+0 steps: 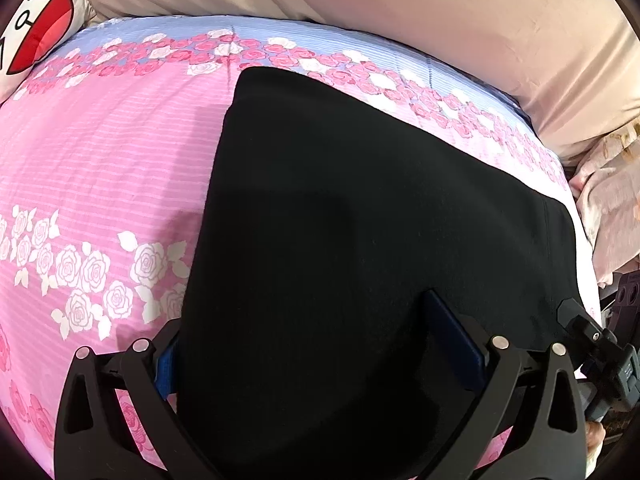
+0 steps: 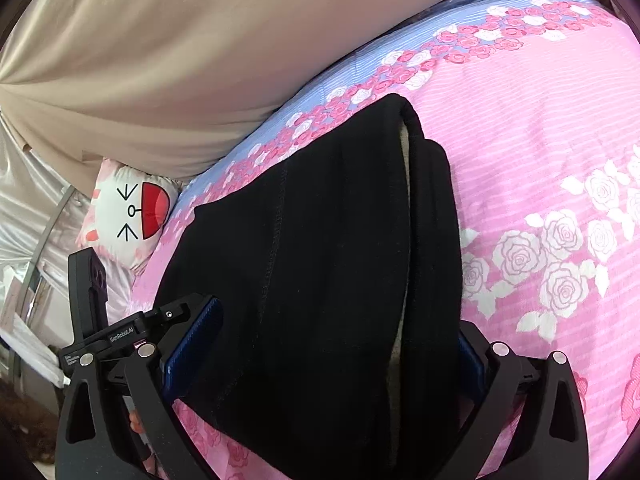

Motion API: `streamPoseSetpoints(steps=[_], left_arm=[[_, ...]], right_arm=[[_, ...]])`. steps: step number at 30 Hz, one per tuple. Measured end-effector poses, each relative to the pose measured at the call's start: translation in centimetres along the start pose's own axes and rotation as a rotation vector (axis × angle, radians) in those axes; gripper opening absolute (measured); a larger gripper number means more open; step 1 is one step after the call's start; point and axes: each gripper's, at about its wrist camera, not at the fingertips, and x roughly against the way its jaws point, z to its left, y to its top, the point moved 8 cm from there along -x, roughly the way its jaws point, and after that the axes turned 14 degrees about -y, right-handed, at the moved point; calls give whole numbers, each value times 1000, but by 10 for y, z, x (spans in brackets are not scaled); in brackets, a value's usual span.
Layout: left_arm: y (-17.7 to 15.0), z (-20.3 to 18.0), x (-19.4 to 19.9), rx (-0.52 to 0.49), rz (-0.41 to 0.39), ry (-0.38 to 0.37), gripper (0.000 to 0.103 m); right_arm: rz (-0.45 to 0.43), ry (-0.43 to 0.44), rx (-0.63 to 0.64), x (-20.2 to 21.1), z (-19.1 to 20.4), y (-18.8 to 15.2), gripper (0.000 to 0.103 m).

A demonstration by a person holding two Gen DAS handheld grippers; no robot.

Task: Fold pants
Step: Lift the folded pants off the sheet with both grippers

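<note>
Black pants (image 1: 360, 208) lie folded flat on a pink bedsheet (image 1: 100, 160) printed with roses. In the left wrist view my left gripper (image 1: 304, 316) is low over the near end of the pants. Its blue pads (image 1: 452, 340) stand wide apart, and the cloth lies between them unpinched. In the right wrist view the pants (image 2: 320, 240) run away from me, their waistband (image 2: 412, 120) at the far end. My right gripper (image 2: 336, 316) straddles the near end, jaws wide, its blue pads (image 2: 192, 344) clear of the cloth. Each gripper shows at the edge of the other's view.
A beige quilt (image 1: 440, 20) is bunched along the far side of the bed. A white cushion with a cartoon face (image 2: 132, 212) lies at the bed's corner, also seen as the cushion (image 1: 36, 28) at top left. A pale flowered pillow (image 1: 608, 200) sits at the right.
</note>
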Motion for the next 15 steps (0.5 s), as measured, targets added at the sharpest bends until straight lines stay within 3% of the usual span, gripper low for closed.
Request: streamPoseSetpoints(steps=[3,4,5,7,9,11,15], left_arm=[[2,1,1,20,1,-6,98],[2,2,2,29,-3,-9,97],[3,2,3,35,-4,-10,94],[3,2,6,34,-5,-12,86],[3,0,13,27,-17,-12,71],[4,-4,24,8,-27,-21,41],[3,-8,36,16,-19,-90,35]], right_arm=[[-10,-31,-30,2,-4,1,81],[-10,-54,-37,2,-9,1,60],[2,-37,-44,1,-10,0,53],[17,-2,-83,2,-12,-1,49],[9,-10,-76,4,-9,-1,46],[-5,-11,-68,11,-4,0,43],[-14,34,-82,25,5,1,40]])
